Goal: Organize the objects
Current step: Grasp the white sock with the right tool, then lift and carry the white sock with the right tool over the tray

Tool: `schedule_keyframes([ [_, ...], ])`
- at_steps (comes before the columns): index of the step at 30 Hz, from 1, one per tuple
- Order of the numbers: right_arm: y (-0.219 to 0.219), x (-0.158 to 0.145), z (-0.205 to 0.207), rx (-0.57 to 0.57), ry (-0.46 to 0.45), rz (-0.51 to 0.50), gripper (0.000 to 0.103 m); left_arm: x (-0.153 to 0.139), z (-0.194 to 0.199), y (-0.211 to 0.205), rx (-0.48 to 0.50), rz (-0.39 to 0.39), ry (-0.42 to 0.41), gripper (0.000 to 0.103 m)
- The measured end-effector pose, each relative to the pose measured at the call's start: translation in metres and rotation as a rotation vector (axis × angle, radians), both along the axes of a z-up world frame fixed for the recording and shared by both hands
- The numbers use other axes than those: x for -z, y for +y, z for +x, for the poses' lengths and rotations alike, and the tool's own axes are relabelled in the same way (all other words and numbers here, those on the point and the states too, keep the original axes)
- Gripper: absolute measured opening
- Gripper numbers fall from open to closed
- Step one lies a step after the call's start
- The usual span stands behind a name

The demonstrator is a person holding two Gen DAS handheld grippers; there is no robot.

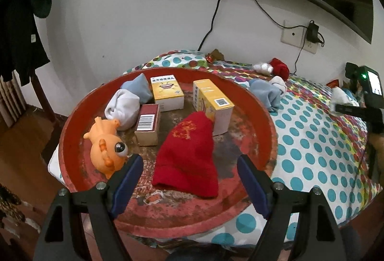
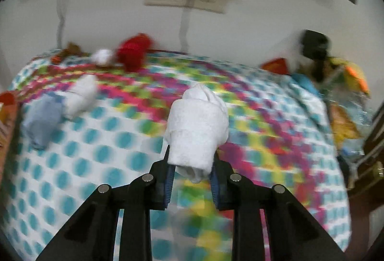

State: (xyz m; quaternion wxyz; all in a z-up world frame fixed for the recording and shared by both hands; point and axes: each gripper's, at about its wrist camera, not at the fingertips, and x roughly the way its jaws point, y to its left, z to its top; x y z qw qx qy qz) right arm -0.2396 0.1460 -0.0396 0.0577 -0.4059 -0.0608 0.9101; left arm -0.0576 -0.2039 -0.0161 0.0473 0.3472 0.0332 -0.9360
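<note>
white sock roll [image 2: 197, 126], blue sock [image 2: 43, 123] nearby

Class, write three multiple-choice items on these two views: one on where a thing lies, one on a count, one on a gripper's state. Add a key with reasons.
1. Where does the orange toy lie?
A. in the red tray
B. on the dotted cloth
C. on the floor

2. How many boxes stand in the tray?
A. one
B. three
C. five

3. What is the right gripper doing?
A. standing open
B. gripping a white rolled sock
C. gripping a red sock

Key: 1 A, the toy rests inside the rim; 2 B, two yellow boxes and one dark red; 3 B, its fingers press the sock's lower end.
</note>
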Motion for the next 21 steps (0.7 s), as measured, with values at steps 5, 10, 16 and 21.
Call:
schedule_keyframes([
  [5,0.046,-0.006,0.014,0.064,0.004,0.048,0.024,0.004,0.000,0.011,0.021,-0.014,-0.016,0.083],
  [10,0.064,-0.015,0.022,0.090,0.020,0.049,0.024,0.003,0.002,0.019,0.036,-0.029,-0.013,0.083],
  [16,0.030,-0.041,0.028,0.016,0.067,0.023,0.024,-0.001,0.005,0.019,0.026,-0.029,-0.005,0.083],
  [21,-0.032,-0.074,0.035,-0.096,0.124,0.012,0.024,-0.002,0.007,0.016,0.012,-0.025,-0.012,0.083],
])
